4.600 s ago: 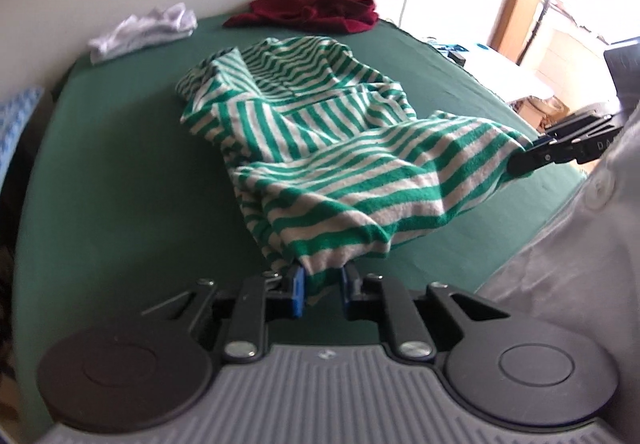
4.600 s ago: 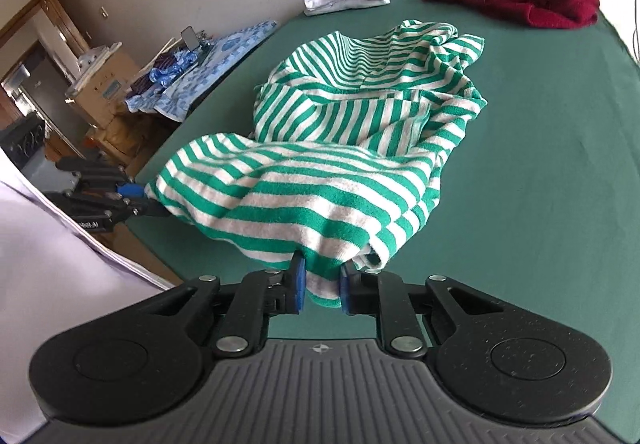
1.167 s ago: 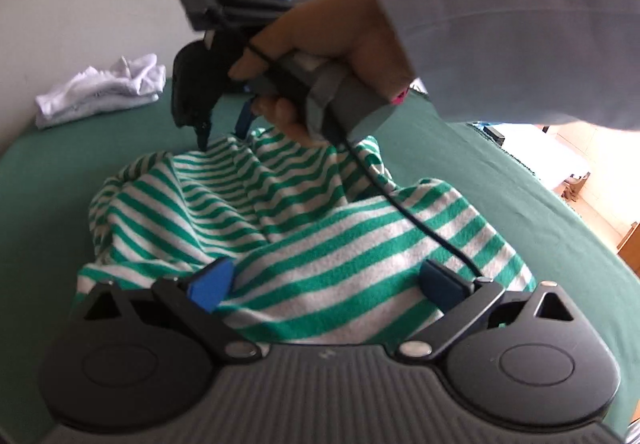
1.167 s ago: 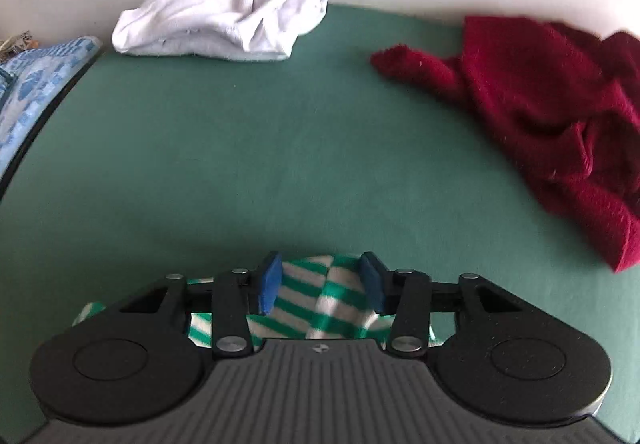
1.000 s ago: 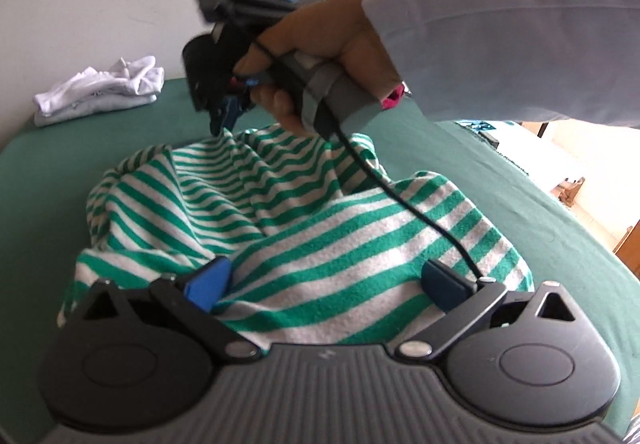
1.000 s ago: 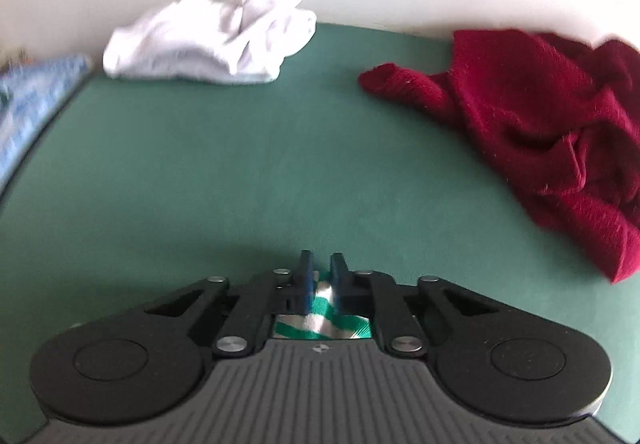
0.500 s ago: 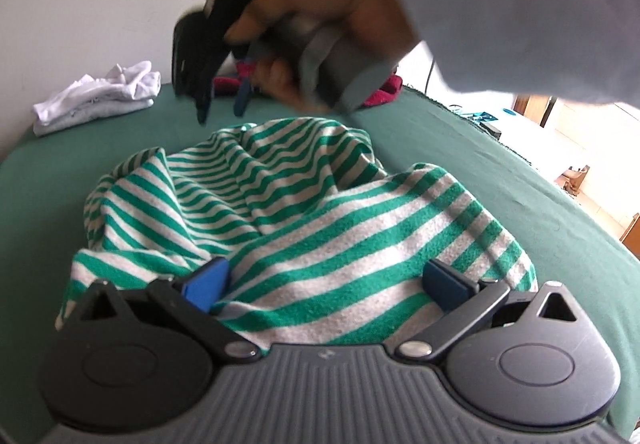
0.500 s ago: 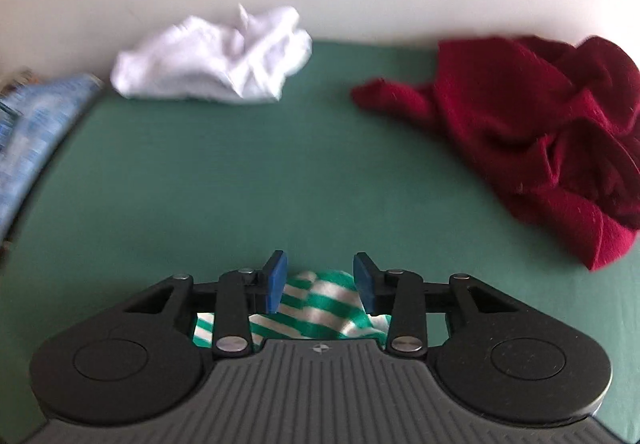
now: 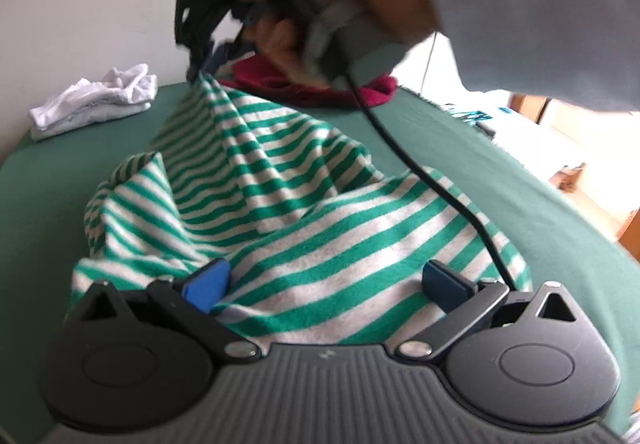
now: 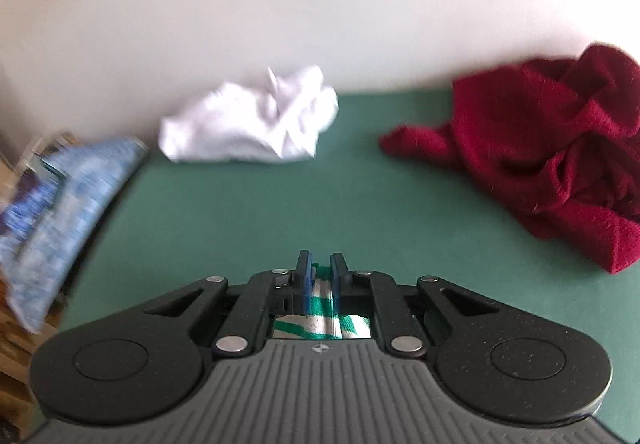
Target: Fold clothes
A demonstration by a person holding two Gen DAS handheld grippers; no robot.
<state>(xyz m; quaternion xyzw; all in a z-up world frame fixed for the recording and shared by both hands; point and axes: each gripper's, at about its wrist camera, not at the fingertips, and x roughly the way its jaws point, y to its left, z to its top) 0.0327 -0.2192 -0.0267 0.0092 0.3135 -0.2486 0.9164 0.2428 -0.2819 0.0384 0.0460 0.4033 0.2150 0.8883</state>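
Right tongs (image 10: 320, 276) closing on striped shirt (image 9: 304, 204) edge, green tabletop (image 10: 280, 212) beyond

A plain white wall (image 10: 320, 4) rises behind the green-covered table (image 10: 240, 212); bright daylight floods the room's right side (image 9: 580, 148).

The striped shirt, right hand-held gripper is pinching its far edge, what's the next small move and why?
Probably close the wide-open left hand-held gripper on the near hem of the striped shirt. The right hand-held gripper, its jaws closing on a striped fold, has the far edge raised off the green table, while the near end lies crumpled and unheld. A second grip would let the shirt be spread flat.
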